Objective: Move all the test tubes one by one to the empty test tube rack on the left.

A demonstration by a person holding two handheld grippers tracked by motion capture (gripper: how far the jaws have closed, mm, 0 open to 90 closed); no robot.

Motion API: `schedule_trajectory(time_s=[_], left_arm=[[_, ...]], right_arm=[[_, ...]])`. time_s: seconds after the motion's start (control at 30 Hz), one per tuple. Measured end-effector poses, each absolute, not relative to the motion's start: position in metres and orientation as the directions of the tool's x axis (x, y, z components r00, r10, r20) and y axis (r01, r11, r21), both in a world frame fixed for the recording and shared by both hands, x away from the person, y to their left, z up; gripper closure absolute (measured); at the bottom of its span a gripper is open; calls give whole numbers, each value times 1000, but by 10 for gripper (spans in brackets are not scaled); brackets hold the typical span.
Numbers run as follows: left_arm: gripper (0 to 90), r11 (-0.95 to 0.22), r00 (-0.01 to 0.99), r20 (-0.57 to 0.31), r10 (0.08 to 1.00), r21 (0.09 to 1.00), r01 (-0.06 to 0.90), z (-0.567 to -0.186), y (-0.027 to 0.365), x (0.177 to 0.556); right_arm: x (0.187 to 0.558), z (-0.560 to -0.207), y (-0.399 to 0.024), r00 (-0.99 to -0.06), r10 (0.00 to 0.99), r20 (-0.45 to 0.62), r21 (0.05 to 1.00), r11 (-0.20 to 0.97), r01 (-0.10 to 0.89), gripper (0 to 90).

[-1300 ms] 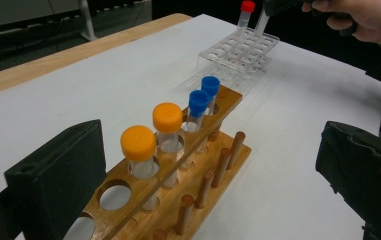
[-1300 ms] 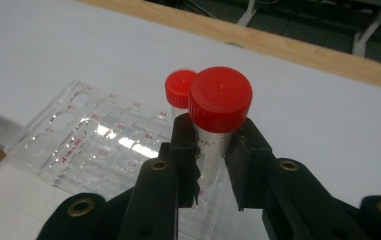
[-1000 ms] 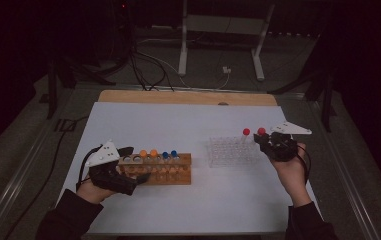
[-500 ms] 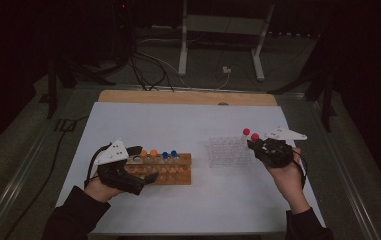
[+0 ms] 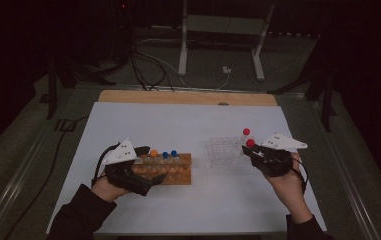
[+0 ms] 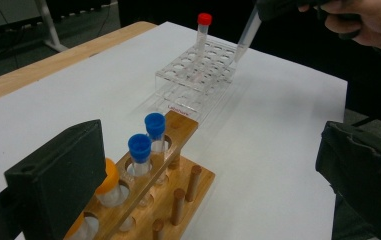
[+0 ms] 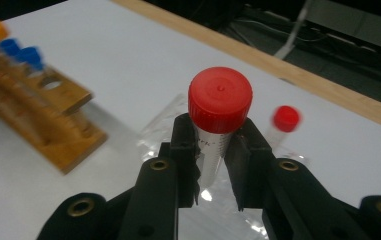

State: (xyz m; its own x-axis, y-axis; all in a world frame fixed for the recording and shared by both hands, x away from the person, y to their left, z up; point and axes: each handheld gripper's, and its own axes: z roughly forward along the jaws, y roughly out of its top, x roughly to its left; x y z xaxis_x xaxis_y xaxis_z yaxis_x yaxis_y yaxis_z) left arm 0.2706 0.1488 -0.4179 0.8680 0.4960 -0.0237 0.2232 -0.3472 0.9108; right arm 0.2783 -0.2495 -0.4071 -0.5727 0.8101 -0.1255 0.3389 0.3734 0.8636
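A wooden rack [image 5: 170,170] holds orange-capped and blue-capped tubes [image 6: 139,146]. My left gripper [image 5: 149,165] is open, its jaws standing wide apart on either side of the rack's near end [image 6: 178,172] without pressing on it. A clear plastic rack [image 5: 224,150] sits to the right with one red-capped tube [image 5: 246,132] upright in it. My right gripper [image 7: 213,150] is shut on a second red-capped tube [image 7: 220,100], held just under its cap. That tube's pointed tip [image 6: 244,40] hangs over the clear rack's right edge [image 6: 198,75].
White paper [image 5: 188,125] covers the table, and a wooden strip [image 5: 188,97] runs along its far edge. Beyond it are cables and a metal stand [image 5: 223,45] on the dark floor. A person's hands and dark sleeves come in from the bottom.
My right gripper has carried the red-capped tube left, up to the clear rack. My left gripper has shifted right along the wooden rack.
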Motion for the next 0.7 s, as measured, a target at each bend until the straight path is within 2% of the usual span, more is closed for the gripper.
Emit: schedule_trajectory(time_s=[0.37, 0.7], left_arm=[[20, -361, 896, -15, 444, 912, 194, -415, 126, 266], [168, -372, 936, 7, 351, 919, 132, -409, 86, 260]], right_arm=[[260, -430, -206, -715, 687, -130, 814, 486, 319, 746], [247, -439, -181, -784, 610, -115, 795, 530, 295, 746]])
